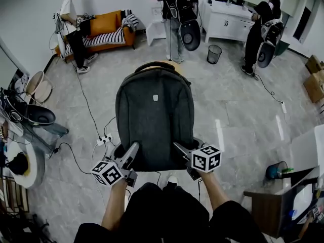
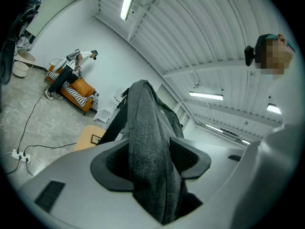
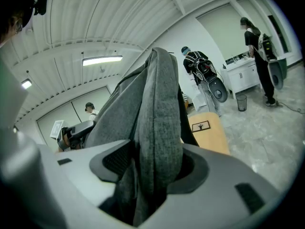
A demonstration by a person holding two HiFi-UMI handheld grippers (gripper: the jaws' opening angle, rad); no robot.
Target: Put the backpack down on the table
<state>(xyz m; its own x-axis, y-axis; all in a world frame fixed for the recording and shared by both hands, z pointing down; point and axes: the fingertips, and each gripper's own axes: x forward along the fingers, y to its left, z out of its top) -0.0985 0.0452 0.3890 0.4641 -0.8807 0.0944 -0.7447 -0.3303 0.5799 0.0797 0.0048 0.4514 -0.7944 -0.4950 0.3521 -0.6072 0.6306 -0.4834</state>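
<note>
A dark grey backpack [image 1: 154,118] hangs upright in front of me, held by its lower sides. My left gripper [image 1: 132,152] is shut on a fold of the bag's left edge [image 2: 147,142]. On the right edge [image 3: 159,128] my right gripper [image 1: 180,149] is shut on the fabric too. In both gripper views the cloth fills the gap between the pads [image 2: 188,159] [image 3: 116,163]. A small light wooden table [image 1: 172,64] stands beyond the bag, and only a strip of its top shows above the bag's handle. The same tabletop [image 2: 90,136] [image 3: 208,130] shows beside the bag in each gripper view.
A power strip with cables [image 1: 104,139] lies on the tiled floor to the left. An orange sofa [image 1: 104,30], a white cabinet [image 1: 228,22] and a black bin [image 1: 214,53] stand at the back, with three people near them. A desk [image 1: 268,201] is at the lower right.
</note>
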